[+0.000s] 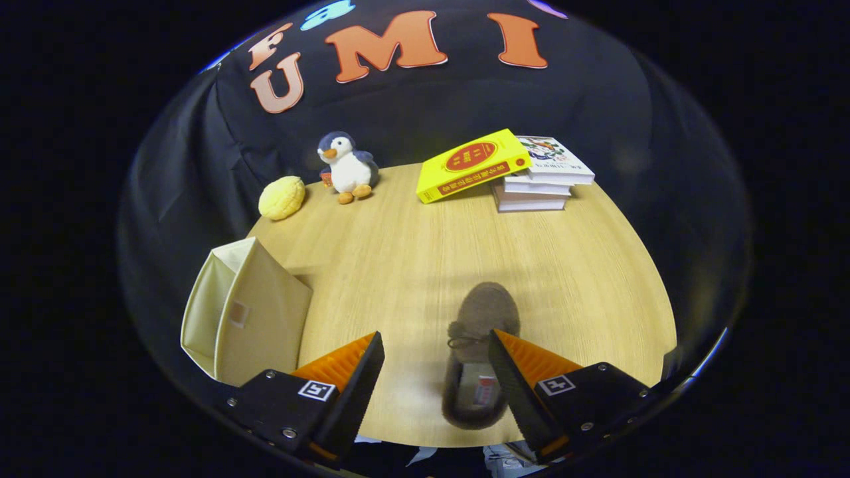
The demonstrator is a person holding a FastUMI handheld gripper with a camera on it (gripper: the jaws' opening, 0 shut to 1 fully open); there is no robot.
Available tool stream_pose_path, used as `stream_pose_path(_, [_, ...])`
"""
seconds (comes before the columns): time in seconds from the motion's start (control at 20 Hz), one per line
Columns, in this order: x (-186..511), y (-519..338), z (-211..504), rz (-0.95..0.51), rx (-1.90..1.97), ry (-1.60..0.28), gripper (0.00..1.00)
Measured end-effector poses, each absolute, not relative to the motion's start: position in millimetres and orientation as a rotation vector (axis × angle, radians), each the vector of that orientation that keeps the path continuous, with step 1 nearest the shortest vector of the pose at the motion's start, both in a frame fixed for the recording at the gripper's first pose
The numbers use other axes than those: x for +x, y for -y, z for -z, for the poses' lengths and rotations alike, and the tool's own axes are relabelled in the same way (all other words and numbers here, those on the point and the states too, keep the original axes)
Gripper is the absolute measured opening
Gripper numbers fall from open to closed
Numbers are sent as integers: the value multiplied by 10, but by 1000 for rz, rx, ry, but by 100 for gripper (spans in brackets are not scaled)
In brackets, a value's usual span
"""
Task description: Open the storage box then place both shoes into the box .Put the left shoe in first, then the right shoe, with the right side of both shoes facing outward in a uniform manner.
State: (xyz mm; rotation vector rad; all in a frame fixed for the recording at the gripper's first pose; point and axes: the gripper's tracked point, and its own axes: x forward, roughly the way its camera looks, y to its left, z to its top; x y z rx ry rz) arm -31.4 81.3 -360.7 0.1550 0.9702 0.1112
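A brown shoe [479, 345] with a small bow lies on the wooden table [412, 252], toe pointing away, its opening toward me. It sits between my fingers, close against the right fingertip [499, 345]. My gripper [435, 342] is open and wide apart, with neither finger pressing on the shoe. A cream fabric storage box [246, 312] stands on the table left of the left finger, its flap raised.
At the back of the table sit a plush penguin [346, 167], a yellow bun-shaped toy [281, 198], and a stack of books [538, 182] with a yellow book [473, 164] leaning on it. The table's near edge lies just below the fingers.
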Motion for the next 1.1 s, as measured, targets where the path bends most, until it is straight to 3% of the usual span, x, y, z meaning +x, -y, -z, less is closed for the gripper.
stream_pose_path(0.45, [-531, -356, 4331, -113, 58, -1040, 80])
stream_pose_path(0.55, [-519, -318, 4475, -114, 54, -1054, 70])
stream_pose_path(0.65, [-464, -265, 4586, -96, 47, -1058, 49])
stream_pose_path(0.7, [-425, -254, 4619, -85, 49, -1052, 32])
stream_pose_path(0.8, [-365, -229, 4669, -48, 65, -1049, 20])
stream_pose_path(1.1, [-369, -220, 4675, 23, 162, -1081, 4])
